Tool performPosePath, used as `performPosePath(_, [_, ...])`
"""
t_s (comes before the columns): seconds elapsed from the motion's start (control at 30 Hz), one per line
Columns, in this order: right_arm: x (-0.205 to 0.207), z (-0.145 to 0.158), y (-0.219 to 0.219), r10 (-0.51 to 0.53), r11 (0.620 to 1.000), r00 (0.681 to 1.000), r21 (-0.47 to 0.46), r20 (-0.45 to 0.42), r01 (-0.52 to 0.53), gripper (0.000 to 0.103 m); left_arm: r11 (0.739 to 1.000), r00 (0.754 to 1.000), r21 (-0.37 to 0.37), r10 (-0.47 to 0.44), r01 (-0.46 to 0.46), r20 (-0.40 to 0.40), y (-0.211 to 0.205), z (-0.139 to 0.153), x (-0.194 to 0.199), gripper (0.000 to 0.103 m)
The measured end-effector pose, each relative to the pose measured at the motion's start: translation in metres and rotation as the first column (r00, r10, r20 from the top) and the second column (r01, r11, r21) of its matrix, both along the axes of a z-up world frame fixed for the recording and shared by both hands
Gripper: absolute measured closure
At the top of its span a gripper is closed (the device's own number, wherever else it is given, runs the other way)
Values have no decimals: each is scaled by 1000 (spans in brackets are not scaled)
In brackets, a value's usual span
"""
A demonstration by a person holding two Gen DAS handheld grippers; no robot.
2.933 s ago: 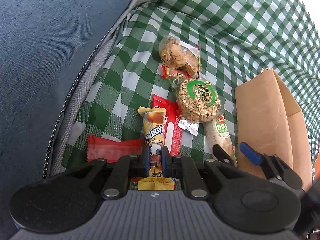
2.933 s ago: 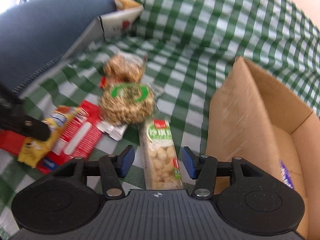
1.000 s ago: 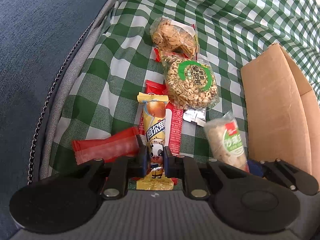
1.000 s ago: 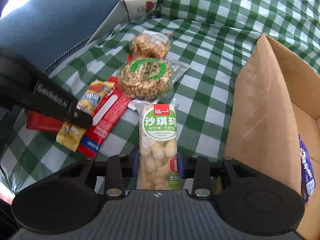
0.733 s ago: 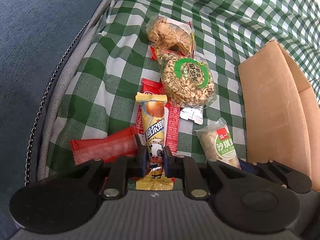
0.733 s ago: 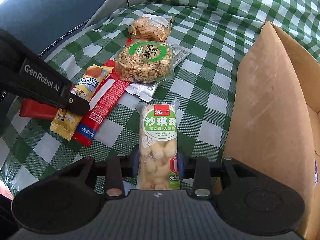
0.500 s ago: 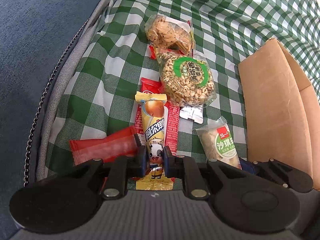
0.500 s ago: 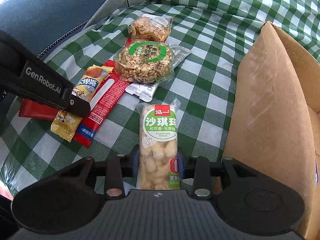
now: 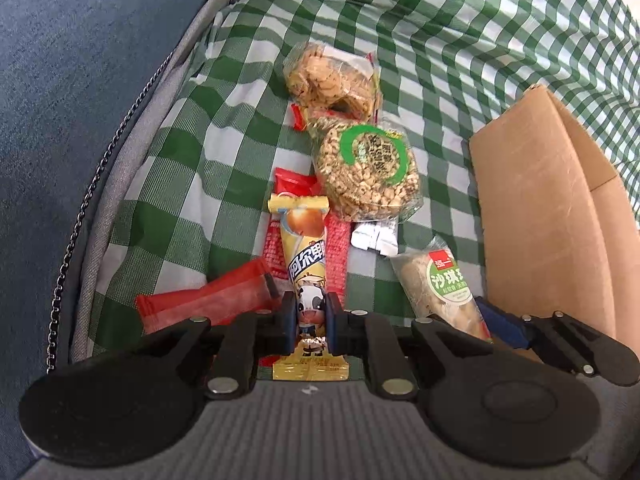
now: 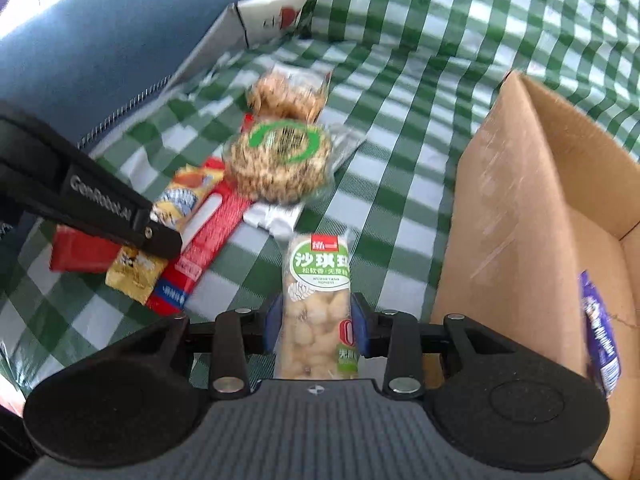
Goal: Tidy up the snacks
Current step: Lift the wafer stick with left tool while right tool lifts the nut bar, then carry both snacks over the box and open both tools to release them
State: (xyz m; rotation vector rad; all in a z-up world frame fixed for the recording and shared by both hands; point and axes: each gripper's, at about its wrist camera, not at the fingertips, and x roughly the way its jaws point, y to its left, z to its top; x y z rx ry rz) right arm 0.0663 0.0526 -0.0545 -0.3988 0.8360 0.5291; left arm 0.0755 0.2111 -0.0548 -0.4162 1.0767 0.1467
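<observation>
Mid-pickup: left gripper point(image 9: 311, 322) clamped on yellow cow snack point(image 9: 306, 264), right gripper point(image 10: 316, 324) pinching green-label sachima pack point(image 10: 318, 300), both near. Next up, probably: carry right, over cardboard box point(image 10: 520, 216) wall.

Glossy plastic wrappers point(image 9: 306, 248), matt cardboard box point(image 9: 536, 216), woven cloth point(image 9: 224, 152).
</observation>
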Motion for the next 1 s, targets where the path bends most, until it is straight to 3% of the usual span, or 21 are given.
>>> performPosePath(0.57, [-23,55,-19,26,993,969,108,246,-54,65,999,995,17,34,-36,93,-13,39,-14,89])
performPosePath(1.0, [-17,81,-64,-48,975,927,219,371,-37,65,995,970,40,84,-96,226,-32,63,-12,89])
